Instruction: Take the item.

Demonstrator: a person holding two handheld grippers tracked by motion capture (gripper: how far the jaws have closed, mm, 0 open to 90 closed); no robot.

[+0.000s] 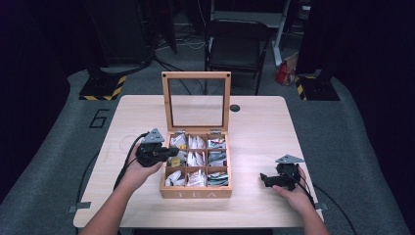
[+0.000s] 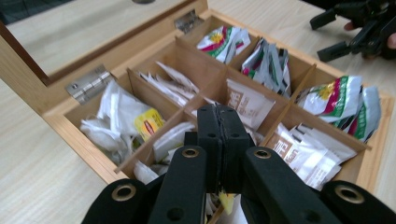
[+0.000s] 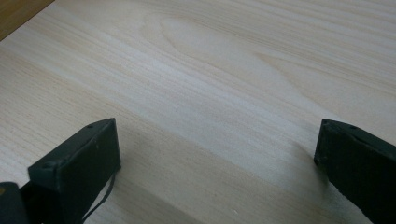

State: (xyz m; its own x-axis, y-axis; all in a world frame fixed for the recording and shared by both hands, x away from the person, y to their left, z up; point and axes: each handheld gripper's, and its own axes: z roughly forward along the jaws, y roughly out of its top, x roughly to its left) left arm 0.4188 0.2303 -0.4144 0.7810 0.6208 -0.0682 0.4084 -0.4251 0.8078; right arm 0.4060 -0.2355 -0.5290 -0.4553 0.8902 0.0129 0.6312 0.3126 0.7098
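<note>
A wooden tea box (image 1: pixel 195 192) stands mid-table with its glass lid (image 1: pixel 196 100) raised, and its compartments hold tea bags (image 1: pixel 196 159). My left gripper (image 1: pixel 172 152) hovers over the box's left side. In the left gripper view its jaws (image 2: pixel 223 122) are pressed together above the middle compartments, and nothing shows between the tips. White and yellow-labelled bags (image 2: pixel 122 120) lie in the cell to their left. My right gripper (image 1: pixel 264 179) rests low over bare table right of the box, its jaws (image 3: pixel 215 140) spread wide with nothing between them. It also appears far off (image 2: pixel 318 39).
The box (image 2: pixel 77 139) has nine cells split by thin wooden dividers, and green-striped packets (image 2: pixel 338 99) fill the right-hand ones. A small dark round disc (image 1: pixel 235 107) sits on the table behind the box. A black chair (image 1: pixel 236 46) stands beyond the table's far edge.
</note>
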